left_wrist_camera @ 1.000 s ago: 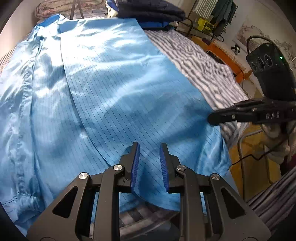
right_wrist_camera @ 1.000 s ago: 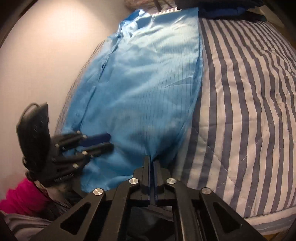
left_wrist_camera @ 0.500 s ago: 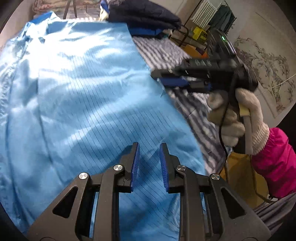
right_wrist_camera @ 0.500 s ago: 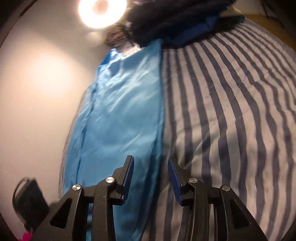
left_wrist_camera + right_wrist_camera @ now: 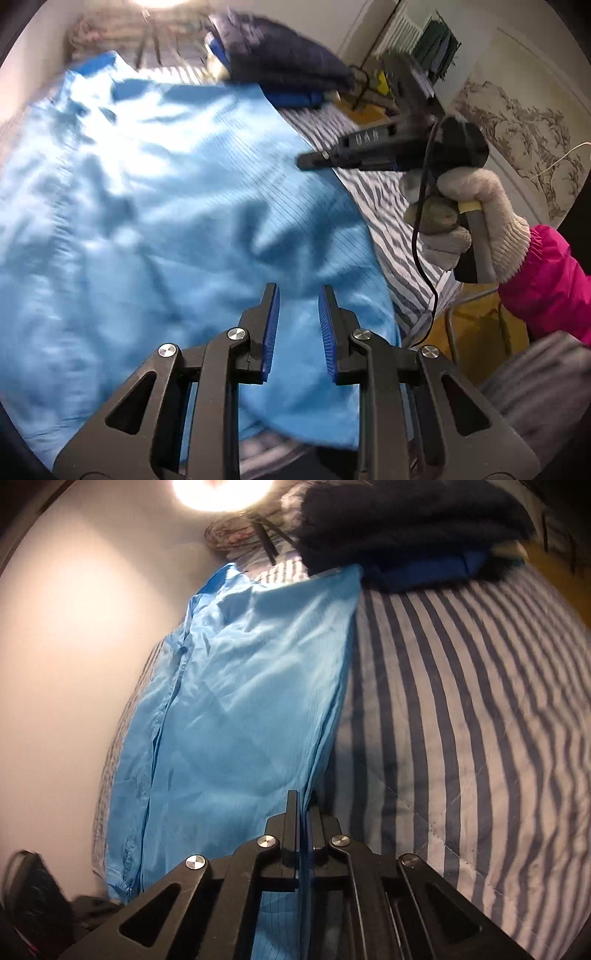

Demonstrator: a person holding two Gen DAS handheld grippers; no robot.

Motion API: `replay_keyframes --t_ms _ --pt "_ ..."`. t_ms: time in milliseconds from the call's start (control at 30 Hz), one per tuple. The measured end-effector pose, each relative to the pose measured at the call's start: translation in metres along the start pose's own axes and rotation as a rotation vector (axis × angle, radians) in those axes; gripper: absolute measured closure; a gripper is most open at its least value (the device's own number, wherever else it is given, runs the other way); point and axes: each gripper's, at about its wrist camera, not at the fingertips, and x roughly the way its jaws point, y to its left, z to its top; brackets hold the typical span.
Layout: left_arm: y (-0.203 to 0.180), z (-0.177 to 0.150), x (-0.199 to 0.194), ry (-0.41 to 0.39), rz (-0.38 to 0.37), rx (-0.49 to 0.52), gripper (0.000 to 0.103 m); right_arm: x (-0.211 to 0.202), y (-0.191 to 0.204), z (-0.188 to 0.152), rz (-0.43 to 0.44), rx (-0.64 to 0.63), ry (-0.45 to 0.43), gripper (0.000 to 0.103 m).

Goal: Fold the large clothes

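- Your right gripper [image 5: 303,812] — clenched on the right edge of the light-blue pinstriped garment [image 5: 240,709], spread on the striped bed cover [image 5: 461,701].
- Your left gripper [image 5: 297,317] — jaws apart, empty, over the garment's near hem.

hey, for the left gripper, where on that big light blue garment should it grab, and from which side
Probably the near hem of the light blue garment, just below the open left gripper, coming in from the near bed edge. The cloth ends there in a loose edge over the striped bedding, thin enough to pinch. The right gripper already pinches the right-hand edge, so the near left part of the hem would balance it.
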Motion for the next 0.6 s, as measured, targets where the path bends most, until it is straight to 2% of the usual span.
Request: replay_keyframes --t_ms 233,333,467,600 --pt "0.057 -0.002 -0.090 -0.143 0.107 -0.061 0.081 -0.005 0.079 0.018 -0.106 -0.211 0.028 0.103" --pt "0.083 -0.009 -0.112 -0.192 0.143 -0.115 0.081 0.000 0.120 0.021 -0.144 -0.313 0.035 0.103" --pt "0.123 -0.022 -0.132 -0.256 0.149 -0.231 0.081 0.022 0.179 0.016 -0.180 -0.458 0.044 0.103" --pt "0.153 -0.031 -0.145 -0.267 0.171 -0.288 0.081 0.063 0.222 0.004 -0.190 -0.541 0.089 0.103"
